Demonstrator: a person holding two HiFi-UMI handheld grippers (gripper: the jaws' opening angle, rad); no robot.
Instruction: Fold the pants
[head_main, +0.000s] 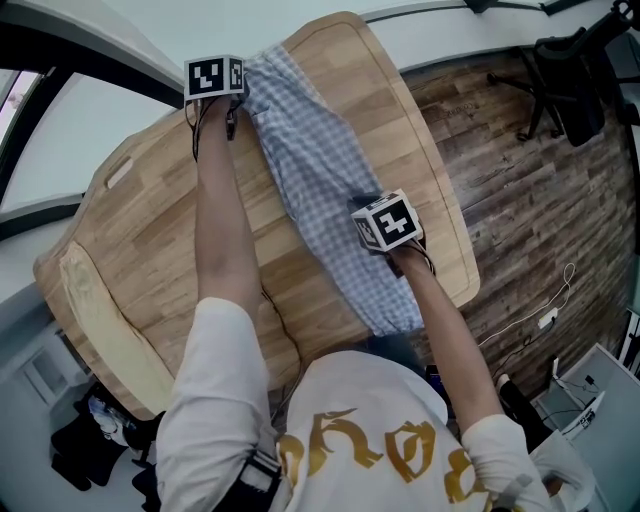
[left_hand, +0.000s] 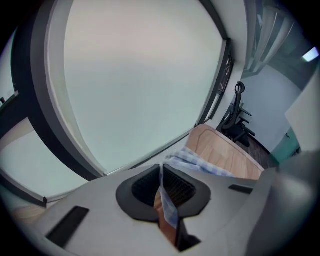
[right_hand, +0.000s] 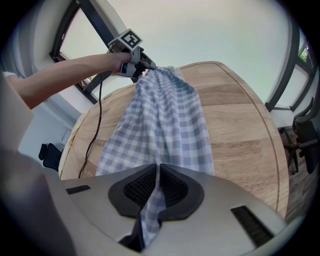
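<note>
Blue-and-white checked pants (head_main: 320, 180) lie stretched lengthwise down the wooden table (head_main: 150, 220). At their far end my left gripper (head_main: 240, 105) is shut on a corner of the cloth. The left gripper view shows a thin fold of the pants (left_hand: 200, 165) pinched between the closed left gripper (left_hand: 162, 187) pads. My right gripper (head_main: 372, 215) is shut on the pants near their near end. In the right gripper view the pants (right_hand: 160, 115) run from the closed right gripper (right_hand: 157, 187) up to the left gripper (right_hand: 145, 65).
A cream cloth (head_main: 95, 310) lies along the table's near left edge. A black cable (right_hand: 95, 120) trails from the left gripper across the table (right_hand: 240, 125). An office chair (head_main: 565, 70) stands on the wood floor (head_main: 530, 200) to the right, near a white cable (head_main: 545, 320).
</note>
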